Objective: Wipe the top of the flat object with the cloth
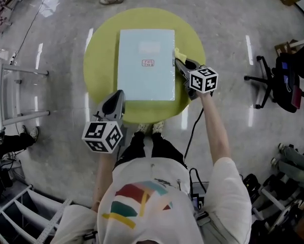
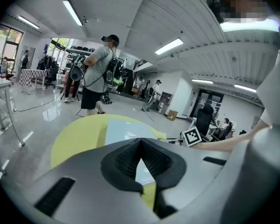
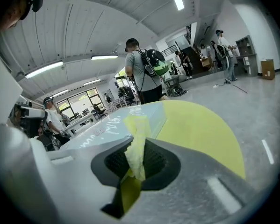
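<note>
Right now your right gripper (image 1: 178,62) sits at the 3 o'clock edge of the book (image 1: 145,65), jaws pinched onto a thin fold of the yellow cloth (image 1: 178,54). The book lies flat in the middle of the round table (image 1: 101,50). Your left gripper (image 1: 119,96) is fully closed on nothing and hovers near the table's 7 o'clock rim, clear of the book.

The grip is the first worry. In the right gripper view only a narrow strip of cloth (image 3: 136,139) passes between the pads, with the rest bunched and poking out ahead of the tips. If you drag it hard across the cover, friction can pull that strip free and leave the cloth behind.

Second, the wad is small. If you come in too flat or too low, the hard jaw tips may rub the cover instead of the cloth and scuff it. Whether the cloth touches the book yet, I cannot tell.

Third, nothing pins the book. A stroke toward 9 o'clock can push the book along with it, sliding it across the smooth table toward the rim. Resting your closed left gripper on the 7 o'clock corner would likely stop that.

Lastly, a bunched cloth covers a thin stripe, so wide passes may skip areas.
</note>
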Available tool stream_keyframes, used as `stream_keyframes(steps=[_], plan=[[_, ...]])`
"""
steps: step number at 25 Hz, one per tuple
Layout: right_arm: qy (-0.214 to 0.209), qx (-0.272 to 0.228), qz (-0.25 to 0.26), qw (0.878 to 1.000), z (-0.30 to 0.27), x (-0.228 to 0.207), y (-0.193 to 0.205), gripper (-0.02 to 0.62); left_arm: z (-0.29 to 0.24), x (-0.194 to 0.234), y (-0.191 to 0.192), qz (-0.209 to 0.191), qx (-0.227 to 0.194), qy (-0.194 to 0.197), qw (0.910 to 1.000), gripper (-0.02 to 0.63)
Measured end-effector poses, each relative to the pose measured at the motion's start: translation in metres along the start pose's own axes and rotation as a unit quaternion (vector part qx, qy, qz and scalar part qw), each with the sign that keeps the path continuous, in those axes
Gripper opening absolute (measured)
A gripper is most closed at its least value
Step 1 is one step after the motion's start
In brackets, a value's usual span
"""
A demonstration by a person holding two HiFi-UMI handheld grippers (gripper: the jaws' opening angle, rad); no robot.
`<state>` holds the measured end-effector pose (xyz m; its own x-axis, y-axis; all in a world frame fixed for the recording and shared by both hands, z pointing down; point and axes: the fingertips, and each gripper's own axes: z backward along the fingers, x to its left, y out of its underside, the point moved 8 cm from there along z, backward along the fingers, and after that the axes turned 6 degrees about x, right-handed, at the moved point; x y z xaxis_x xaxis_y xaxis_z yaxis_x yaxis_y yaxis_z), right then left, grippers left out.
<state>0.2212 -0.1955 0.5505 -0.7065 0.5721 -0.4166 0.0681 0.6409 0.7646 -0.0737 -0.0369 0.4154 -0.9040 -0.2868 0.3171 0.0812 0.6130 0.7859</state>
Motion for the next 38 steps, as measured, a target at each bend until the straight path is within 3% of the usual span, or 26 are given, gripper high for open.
stream_keyframes(steps=[13,19,31,38], plan=[[-0.014,0.031,-0.010,0.999,0.057,0.063,0.071,0.027,0.007,-0.012,-0.031,-0.030,-0.045,0.036,0.9979,0.014],[-0.025,0.035,-0.039,0.998,0.079,0.087,0.099,0.028,0.005,-0.017,-0.048,-0.036,-0.072,0.054,0.9953,0.014],[-0.013,0.030,-0.072,0.997,0.092,0.102,0.122,0.028,0.002,-0.016,-0.069,-0.042,-0.099,0.073,0.9915,0.014],[0.005,0.045,-0.061,0.997,0.098,0.098,0.121,0.028,-0.004,-0.019,-0.073,-0.039,-0.097,0.067,0.9923,0.014]])
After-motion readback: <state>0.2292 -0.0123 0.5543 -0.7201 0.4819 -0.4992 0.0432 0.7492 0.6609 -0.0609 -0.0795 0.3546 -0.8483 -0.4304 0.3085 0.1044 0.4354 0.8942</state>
